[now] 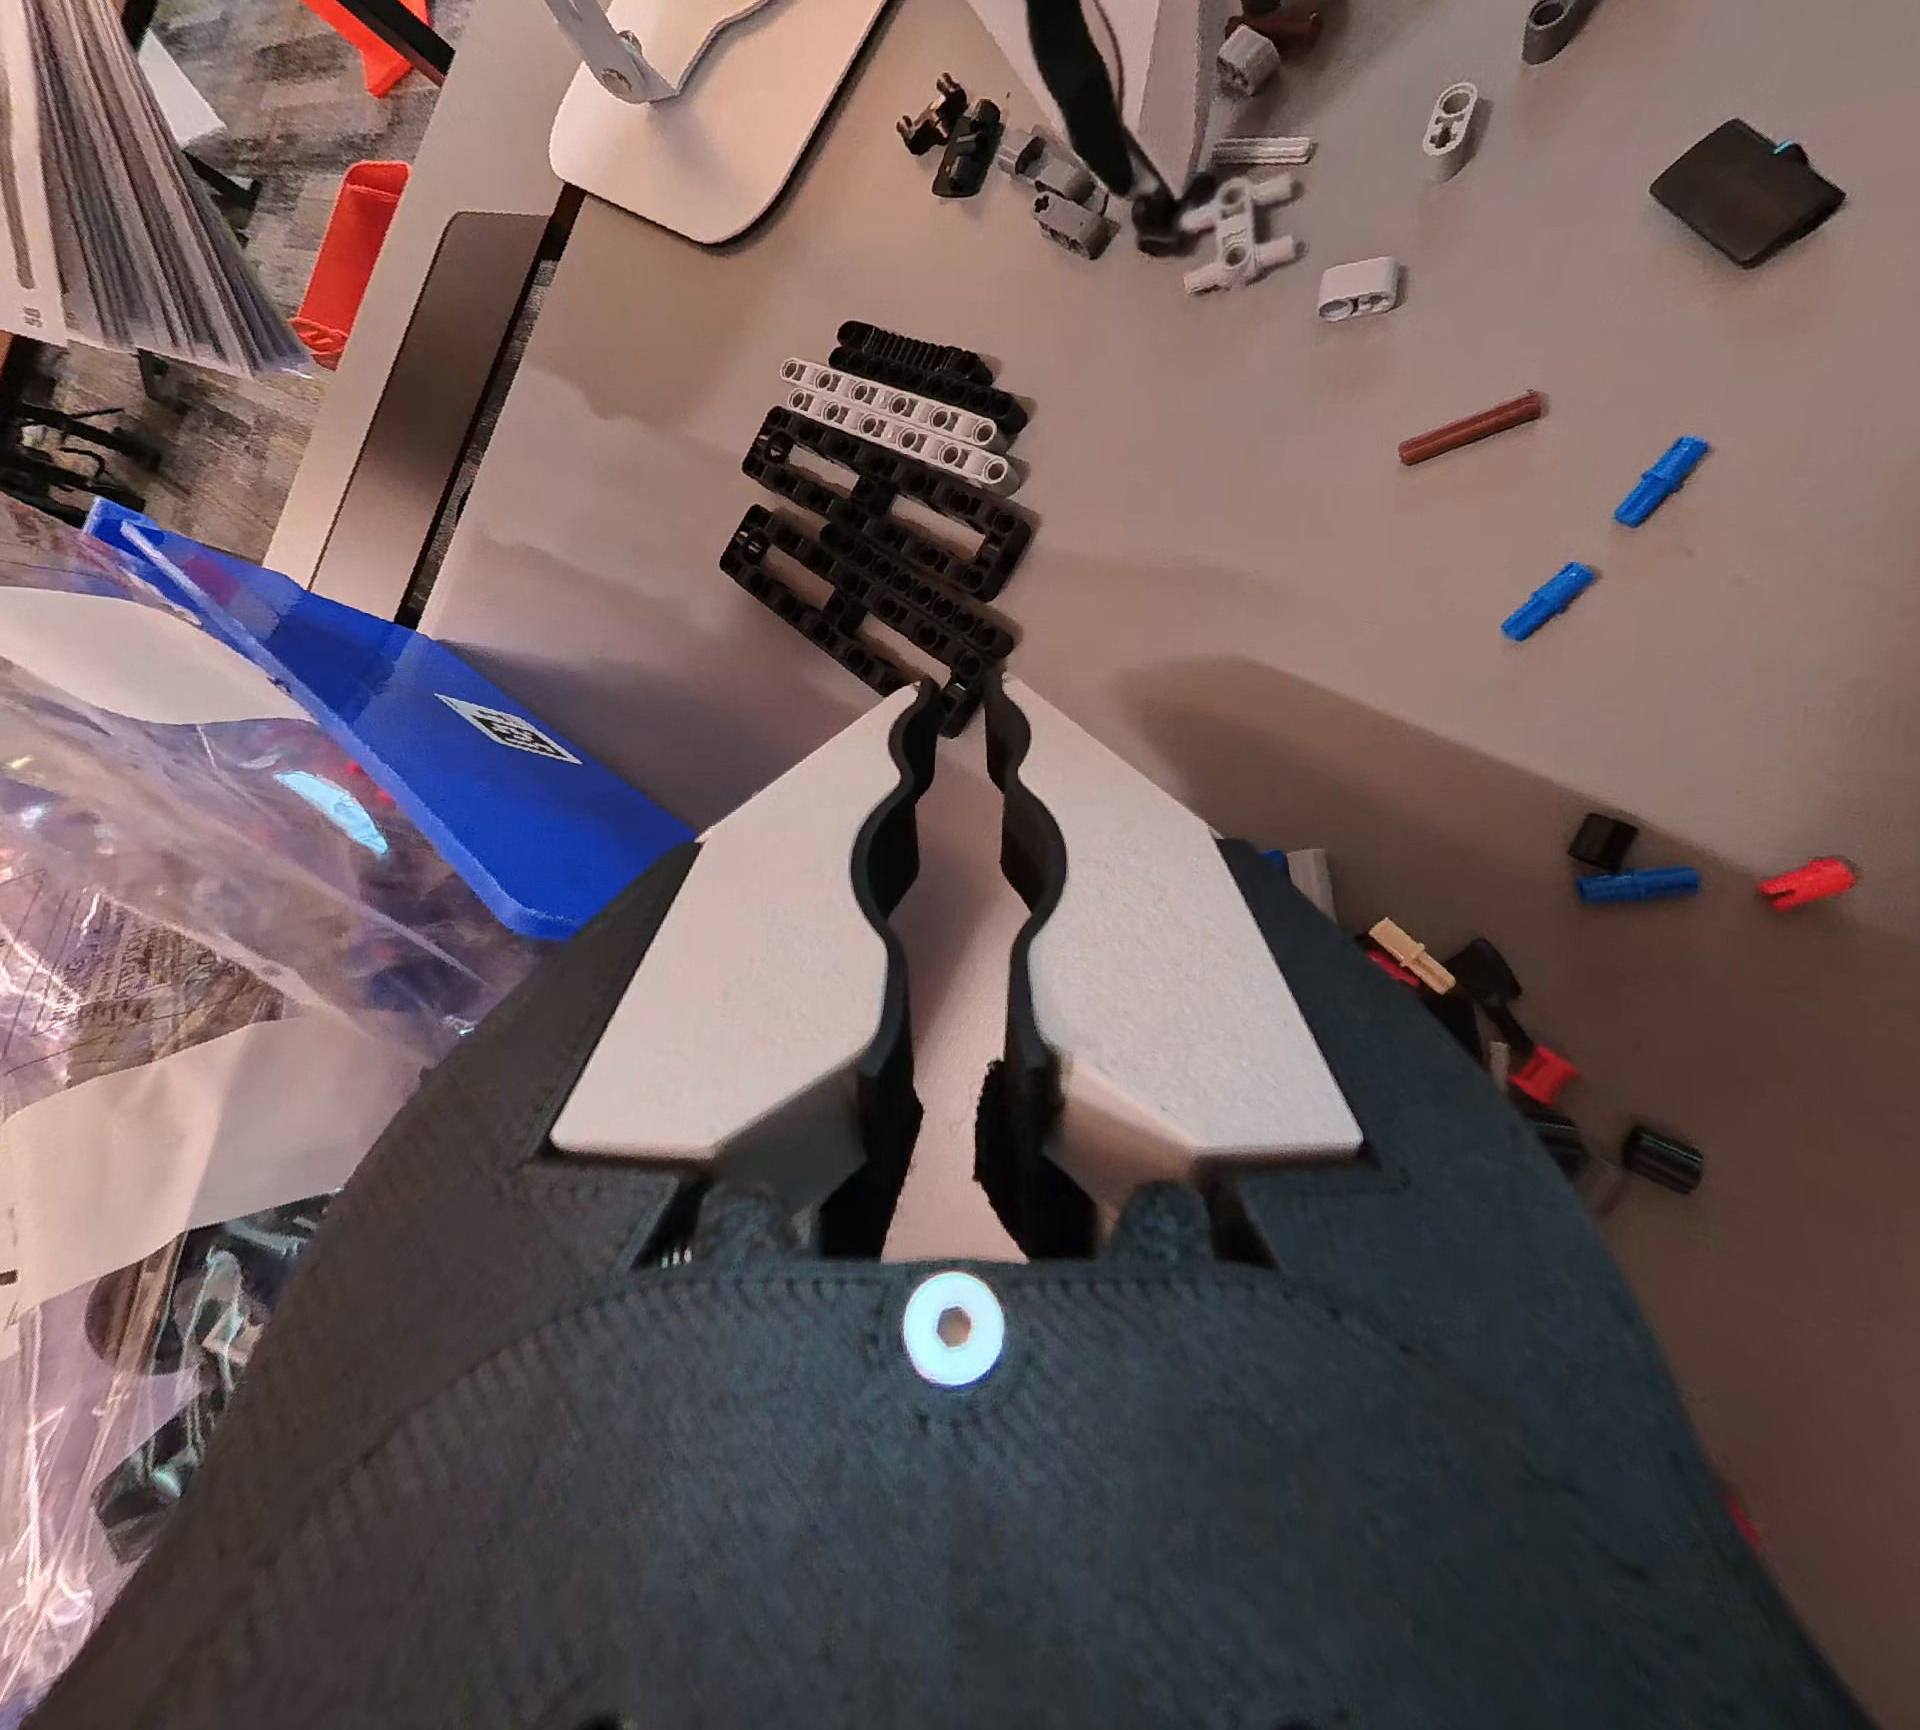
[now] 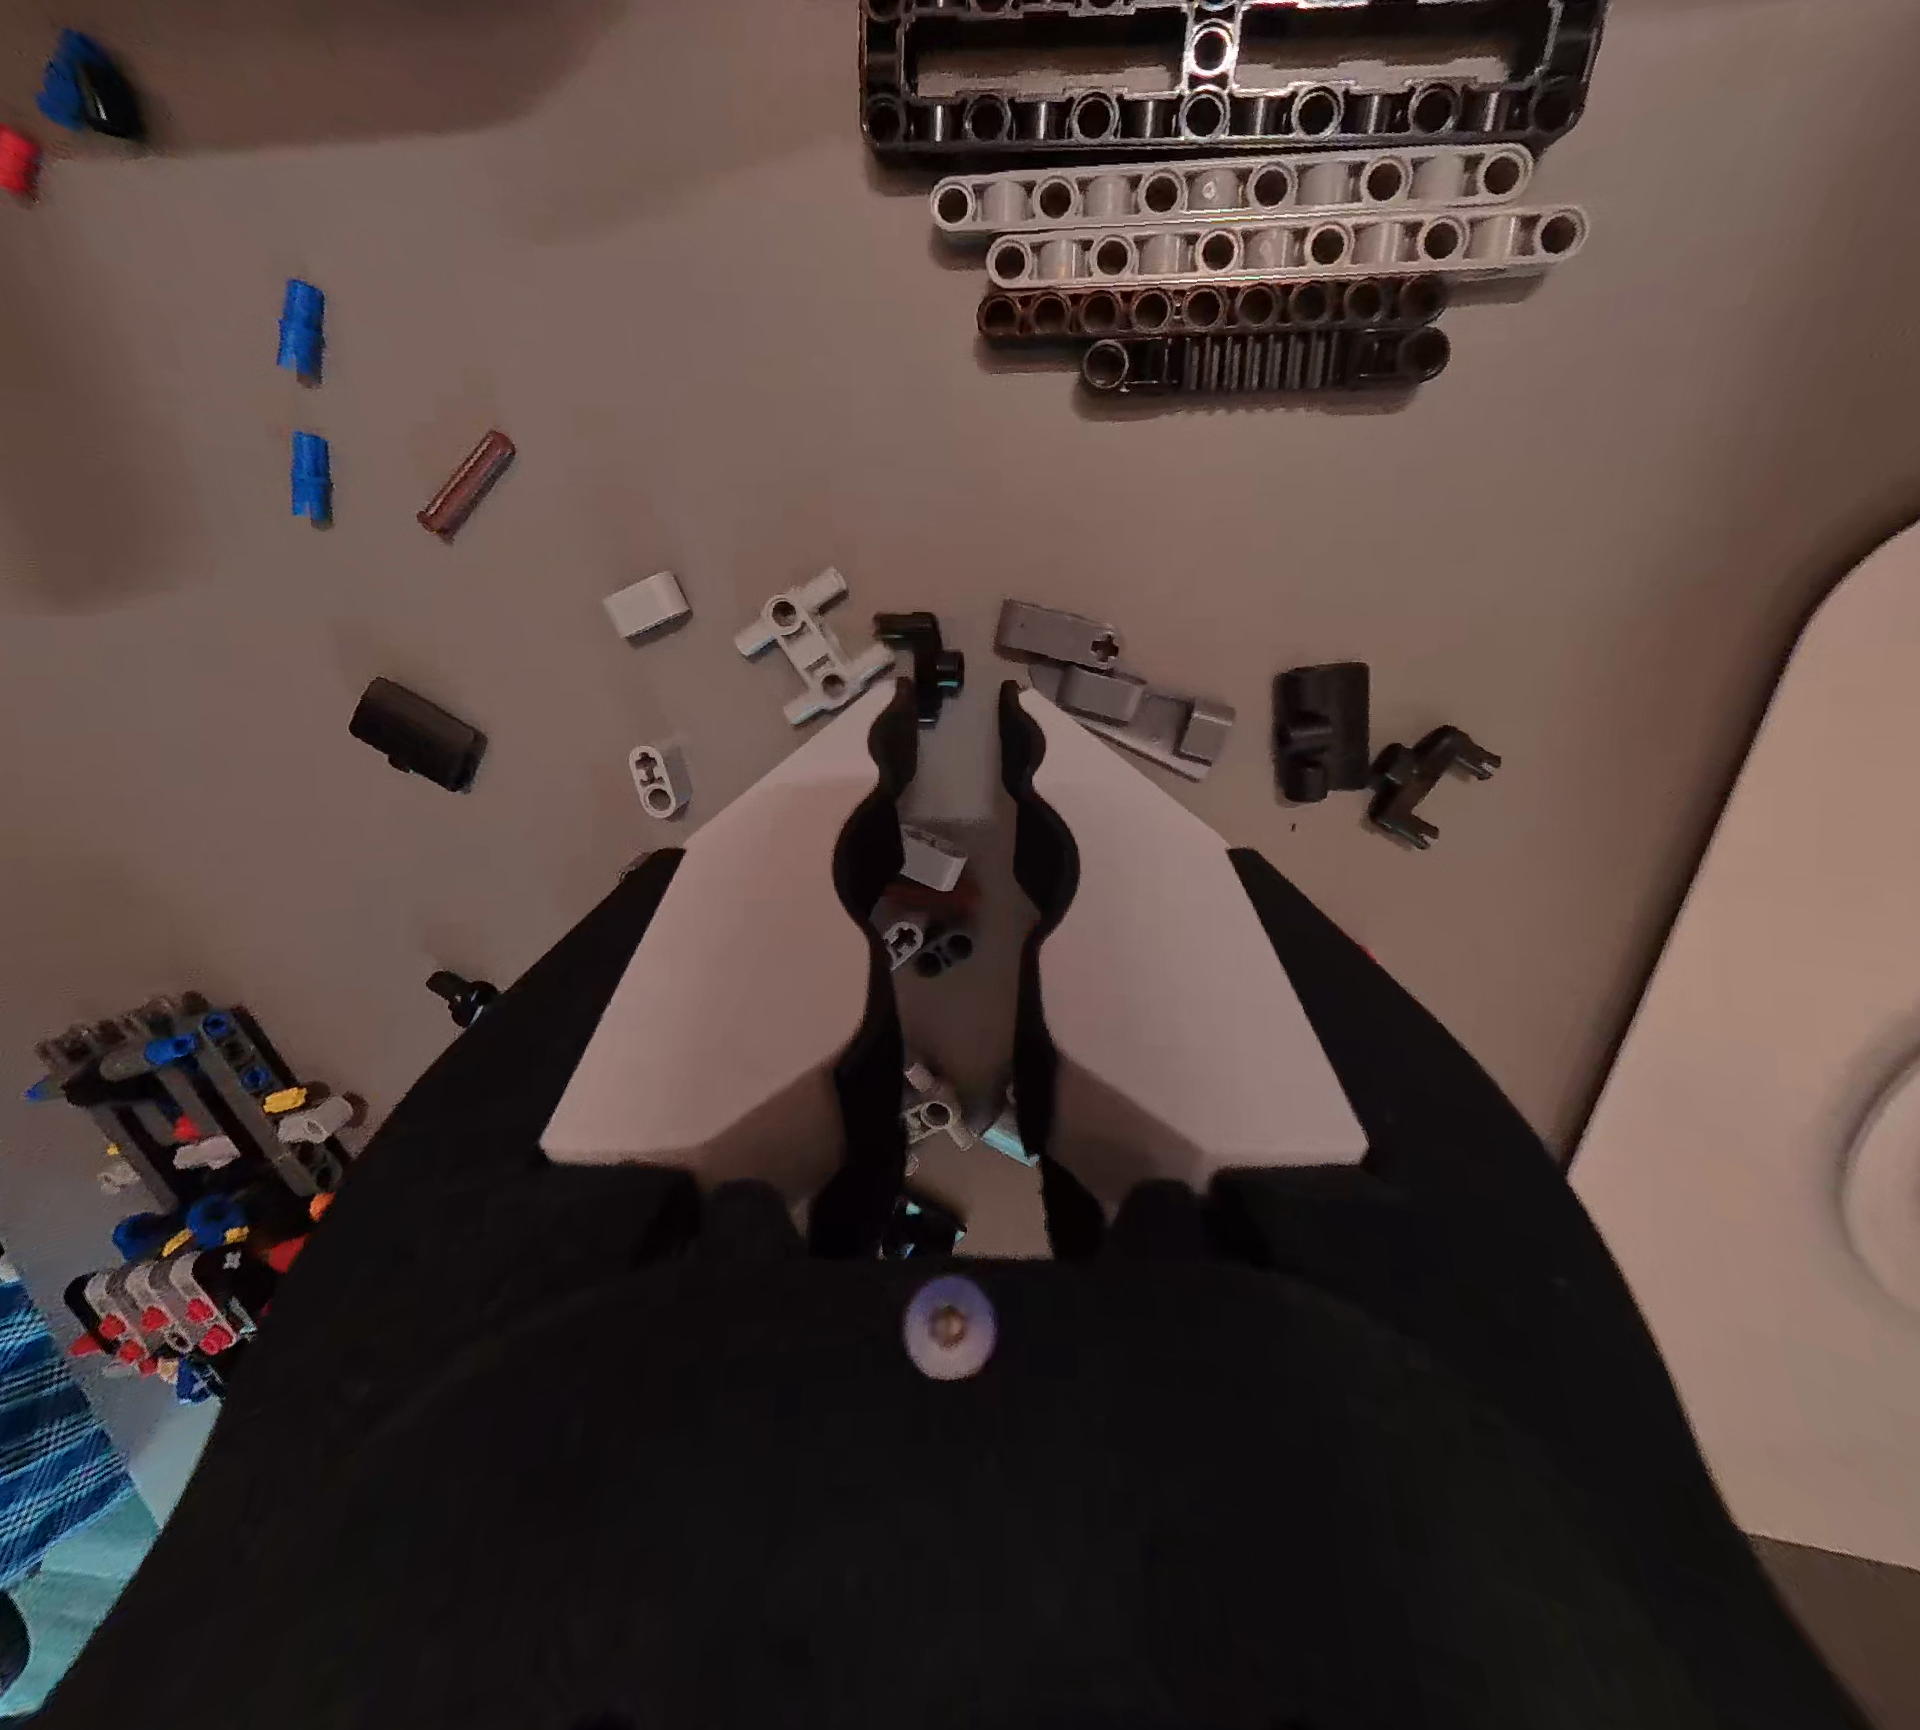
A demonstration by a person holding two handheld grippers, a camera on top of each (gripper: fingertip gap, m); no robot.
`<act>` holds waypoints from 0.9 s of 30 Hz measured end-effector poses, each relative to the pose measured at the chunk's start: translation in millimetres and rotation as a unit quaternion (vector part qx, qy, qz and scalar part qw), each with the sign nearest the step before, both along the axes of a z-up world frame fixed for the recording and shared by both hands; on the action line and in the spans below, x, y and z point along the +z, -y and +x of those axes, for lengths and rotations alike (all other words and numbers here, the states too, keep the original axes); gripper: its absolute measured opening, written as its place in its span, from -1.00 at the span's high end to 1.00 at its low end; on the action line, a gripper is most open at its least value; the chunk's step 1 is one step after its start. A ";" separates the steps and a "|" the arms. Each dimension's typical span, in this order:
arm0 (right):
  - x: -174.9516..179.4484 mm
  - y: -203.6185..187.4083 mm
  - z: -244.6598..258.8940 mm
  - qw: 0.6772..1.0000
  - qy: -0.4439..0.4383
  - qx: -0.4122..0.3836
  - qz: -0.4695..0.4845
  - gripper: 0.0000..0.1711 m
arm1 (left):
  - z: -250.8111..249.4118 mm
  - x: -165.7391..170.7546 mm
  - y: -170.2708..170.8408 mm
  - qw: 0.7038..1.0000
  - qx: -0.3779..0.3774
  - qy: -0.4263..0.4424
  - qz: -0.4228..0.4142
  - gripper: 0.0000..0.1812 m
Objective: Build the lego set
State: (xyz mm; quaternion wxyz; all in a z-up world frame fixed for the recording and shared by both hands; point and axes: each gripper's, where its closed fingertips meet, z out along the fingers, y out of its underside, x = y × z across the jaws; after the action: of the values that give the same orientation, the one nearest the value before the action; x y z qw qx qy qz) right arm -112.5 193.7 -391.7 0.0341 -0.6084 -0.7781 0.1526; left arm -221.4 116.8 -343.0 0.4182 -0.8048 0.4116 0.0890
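Black frames (image 1: 883,527) and light grey beams (image 1: 904,423) lie in a row on the grey table; the right wrist view shows them too, frames (image 2: 1236,54) and grey beams (image 2: 1247,220). My left gripper (image 1: 961,693) is closed to a narrow gap around the near end of a black beam (image 1: 914,600) in that row. My right gripper (image 2: 958,693) stands low over small loose parts, jaws a narrow gap apart with table showing between them. A small black connector (image 2: 923,654) touches its left fingertip. The left wrist view shows the right gripper from the side (image 1: 1148,200).
Blue pins (image 1: 1660,480), a brown axle (image 1: 1470,428) and grey connectors (image 2: 1117,683) are scattered about. A part-built model (image 2: 192,1150) stands at the lower left of the right wrist view. A white stand base (image 1: 727,18), a blue lid (image 1: 468,745) and a plastic bag (image 1: 156,953) are on the left. The tips of one gripper are about 15 centimetres away from the tips of the other. The right tips stand about 10 centimetres off the brown axle (image 1: 1470,428). The right camera catches it too, in the right wrist view (image 2: 461,481).
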 end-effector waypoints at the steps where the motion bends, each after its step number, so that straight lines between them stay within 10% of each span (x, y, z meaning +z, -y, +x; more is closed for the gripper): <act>1: -0.3 0.3 0.2 1.000 0.001 0.004 0.002 0.96 | -0.1 0.8 0.1 1.000 0.000 0.000 0.001 0.93; 27: 9.4 -89.1 11.8 0.995 0.002 -0.090 0.046 0.94 | 0.3 -1.3 1.1 1.000 -0.001 0.000 -0.004 0.93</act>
State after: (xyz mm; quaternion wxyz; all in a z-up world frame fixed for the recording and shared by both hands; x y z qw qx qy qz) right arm -100.6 282.8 -382.2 0.0744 -0.6741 -0.7263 0.1117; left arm -221.2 115.7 -344.3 0.4146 -0.8062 0.4131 0.0871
